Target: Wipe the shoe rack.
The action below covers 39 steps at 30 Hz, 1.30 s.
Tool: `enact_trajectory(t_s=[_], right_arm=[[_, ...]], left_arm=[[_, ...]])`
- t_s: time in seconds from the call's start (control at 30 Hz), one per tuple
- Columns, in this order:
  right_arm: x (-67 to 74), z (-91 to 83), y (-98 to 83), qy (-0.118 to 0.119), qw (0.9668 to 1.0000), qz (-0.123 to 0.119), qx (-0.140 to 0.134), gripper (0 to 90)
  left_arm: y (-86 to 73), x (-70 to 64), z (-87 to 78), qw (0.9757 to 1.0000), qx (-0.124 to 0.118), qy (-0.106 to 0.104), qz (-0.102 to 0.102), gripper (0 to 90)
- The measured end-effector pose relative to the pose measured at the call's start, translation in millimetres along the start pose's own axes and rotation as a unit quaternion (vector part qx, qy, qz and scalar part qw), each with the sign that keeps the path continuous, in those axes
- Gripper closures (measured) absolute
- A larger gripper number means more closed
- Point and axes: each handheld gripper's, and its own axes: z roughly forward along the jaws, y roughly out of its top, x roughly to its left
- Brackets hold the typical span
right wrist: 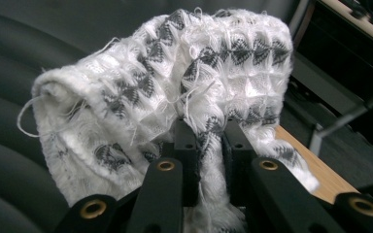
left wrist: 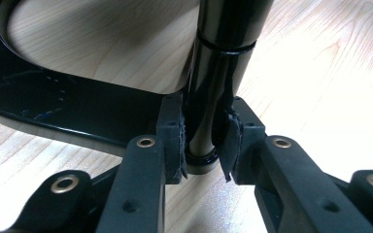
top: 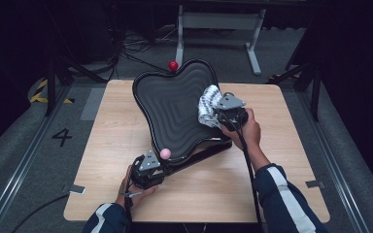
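High view, from left to right: the left gripper (top: 148, 170) sits near the worktop's (top: 116, 145) near edge, left of centre, held in the person's left hand (top: 135, 190). It reaches to the low near corner of a black wavy-edged tray (top: 172, 104), just beside a pink ball knob (top: 165, 153). The tray is tilted, its near-left corner down at the worktop and its far lobe raised toward the far edge, where a red ball knob (top: 173, 65) stands at its rim. Its long axis runs from the near-left to the far edge, and its ribbed face looks up and to the left. On the tray's right rim the right gripper (top: 223, 112), in the right hand (top: 247, 128), presses a white and grey knitted cloth (top: 209, 104) against the ribbed surface.

Left gripper view adds what the tray hides from above: the jaws are clamped on a glossy black post (left wrist: 213, 73) that rises from the wood, with a black curved frame (left wrist: 53, 104) lying on the worktop to its left.

Right gripper view gives the cloth (right wrist: 175, 87) close up: a bunched, frayed fold with a grey diamond pattern and loose threads, pinched between the closed jaws, with the tray's dark ribs (right wrist: 9, 97) behind it at left and the worktop's edge (right wrist: 320, 170) at lower right.
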Motion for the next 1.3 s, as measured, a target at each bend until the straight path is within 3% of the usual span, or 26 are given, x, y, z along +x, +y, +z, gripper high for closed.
enact_trajectory(t_s=[0.07, 0.17, 0.3, 0.33, 0.53, 0.57, 0.77, 0.8, 1.0, 1.03, 1.17, 1.23, 1.3], right_arm=[[-4.6, -0.5, -2.9, 0.000, 0.9999, 0.016, -0.005, 81.0], [-2.1, -0.4, -1.7, -0.003, 0.9999, 0.011, -0.003, 81.0], [9.1, -1.5, 3.9, 0.014, 0.9998, -0.002, -0.013, 80.9], [14.8, -1.6, 6.5, 0.028, 0.9994, -0.009, -0.020, 80.8], [47.1, -2.3, 23.5, 0.052, 0.9968, -0.049, -0.035, 80.8], [57.4, -2.5, 28.8, 0.067, 0.9954, -0.055, -0.042, 80.8], [80.1, -2.7, 41.7, 0.088, 0.9923, -0.069, -0.052, 80.7], [90.1, -2.7, 46.9, 0.101, 0.9902, -0.078, -0.056, 80.5], [109.5, -3.3, 55.3, 0.131, 0.9858, -0.081, -0.067, 80.1], [115.1, -3.4, 57.0, 0.125, 0.9855, -0.091, -0.069, 80.0], [115.3, -4.0, 56.7, 0.123, 0.9853, -0.096, -0.068, 80.1], [109.2, -3.9, 53.8, 0.126, 0.9857, -0.090, -0.066, 80.1], [95.4, -4.9, 45.7, 0.113, 0.9887, -0.080, -0.058, 80.2]], left_arm=[[-0.4, -0.5, 0.2, 1.0000, -0.001, -0.005, -0.007, 72.0], [0.1, -0.1, -0.2, 1.0000, 0.002, 0.000, 0.000, 72.1], [-0.5, -0.2, 0.6, 1.0000, -0.002, -0.005, -0.006, 72.0], [-0.5, -0.2, 0.7, 1.0000, -0.002, -0.006, -0.006, 72.0], [-0.2, -0.7, 0.5, 1.0000, -0.002, -0.003, -0.006, 72.0], [0.1, -0.3, 0.0, 1.0000, 0.001, 0.000, -0.001, 72.0], [-0.2, -1.1, 0.6, 1.0000, -0.002, 0.002, 0.000, 72.1], [-0.2, -1.2, 0.6, 1.0000, -0.002, 0.002, 0.000, 72.1], [0.1, -1.3, 0.5, 1.0000, 0.000, 0.001, 0.002, 72.1], [0.2, -1.4, 0.1, 1.0000, 0.003, 0.001, 0.003, 72.1], [0.2, 0.4, -0.5, 1.0000, 0.002, 0.000, 0.001, 72.0], [-0.3, 0.2, 0.3, 1.0000, -0.003, -0.001, -0.004, 71.9], [-0.4, 0.2, 0.2, 1.0000, -0.004, -0.001, -0.004, 71.9]])
